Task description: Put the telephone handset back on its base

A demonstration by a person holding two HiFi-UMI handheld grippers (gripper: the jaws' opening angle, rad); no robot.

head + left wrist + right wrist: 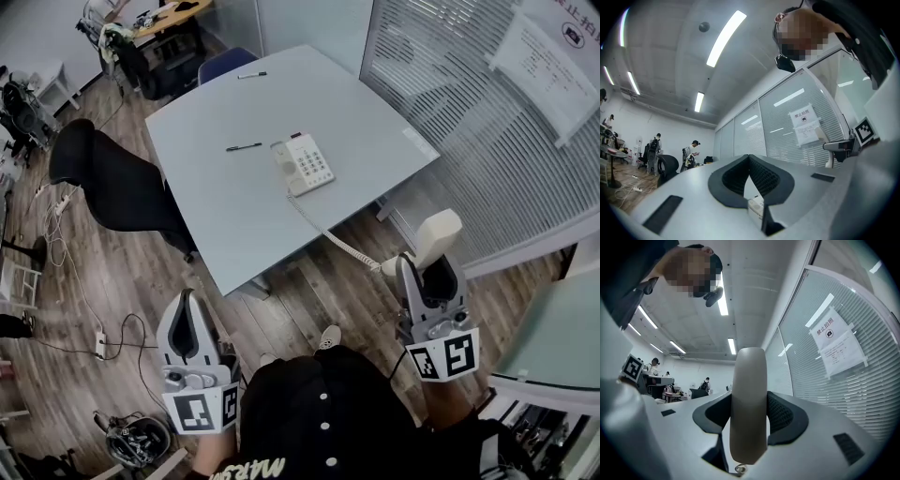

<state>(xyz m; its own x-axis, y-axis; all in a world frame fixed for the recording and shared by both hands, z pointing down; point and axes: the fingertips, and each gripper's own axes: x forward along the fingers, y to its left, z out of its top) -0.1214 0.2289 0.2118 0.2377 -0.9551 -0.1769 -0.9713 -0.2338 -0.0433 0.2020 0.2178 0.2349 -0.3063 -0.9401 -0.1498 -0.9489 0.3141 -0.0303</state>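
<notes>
The white telephone base [305,164] with its keypad lies near the front of the grey table [234,206], its cradle side bare. A coiled cord [328,234] runs from it off the table's edge to the cream handset [433,234]. My right gripper [431,267] is shut on the handset, which hangs over the floor to the right of the table's corner. In the right gripper view the handset [749,399] stands upright between the jaws. My left gripper [187,298] hangs low over the floor at the left, shut with nothing in it [749,159].
Two black pens [244,146] [251,75] lie on the table. A black chair [112,183] stands at its left and a blue chair [225,64] behind it. A glass partition with blinds [450,75] runs along the right. Cables [84,309] trail across the wooden floor.
</notes>
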